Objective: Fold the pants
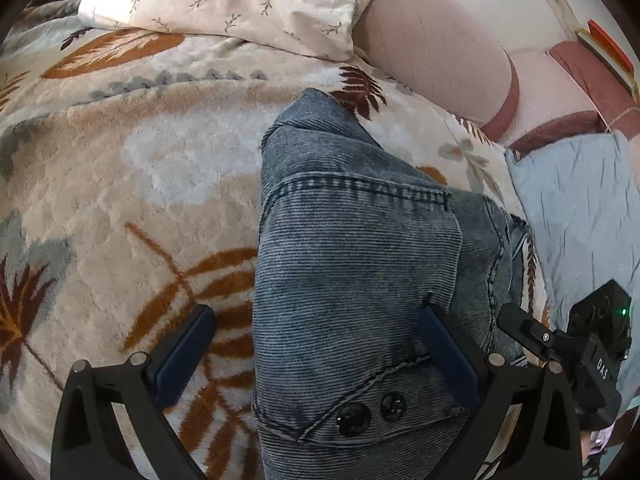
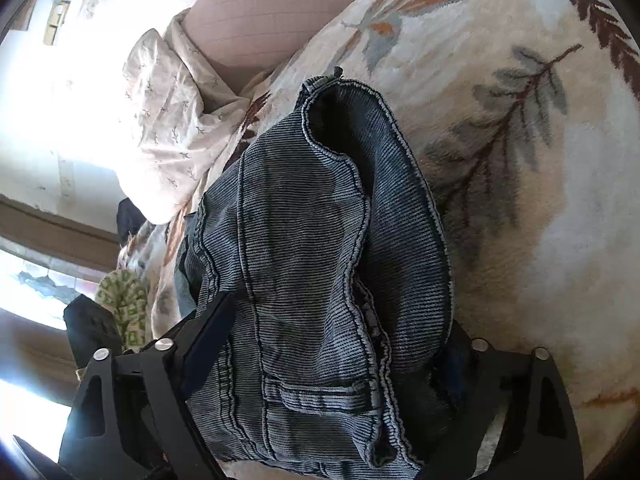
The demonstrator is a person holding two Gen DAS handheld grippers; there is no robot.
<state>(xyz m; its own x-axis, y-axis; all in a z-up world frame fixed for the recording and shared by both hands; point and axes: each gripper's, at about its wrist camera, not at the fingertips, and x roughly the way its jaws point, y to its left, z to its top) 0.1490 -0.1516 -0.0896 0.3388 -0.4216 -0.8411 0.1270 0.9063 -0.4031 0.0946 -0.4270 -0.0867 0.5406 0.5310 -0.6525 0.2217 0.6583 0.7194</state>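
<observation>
We've got the jeans point(image 1: 352, 264) bunched on the blanket point(image 1: 132, 184) w/ left gripper point(image 1: 316, 356) fingers spread, right gripper point(image 2: 336, 364) spread around denim too, so the bundle prob flops open bc nothing's pinched.

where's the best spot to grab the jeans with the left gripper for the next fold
Probably the buttoned waistband corner of the jeans, from their left edge. That edge lies free on the blanket, and the thick seam gives the open left gripper something firm to pinch.
</observation>
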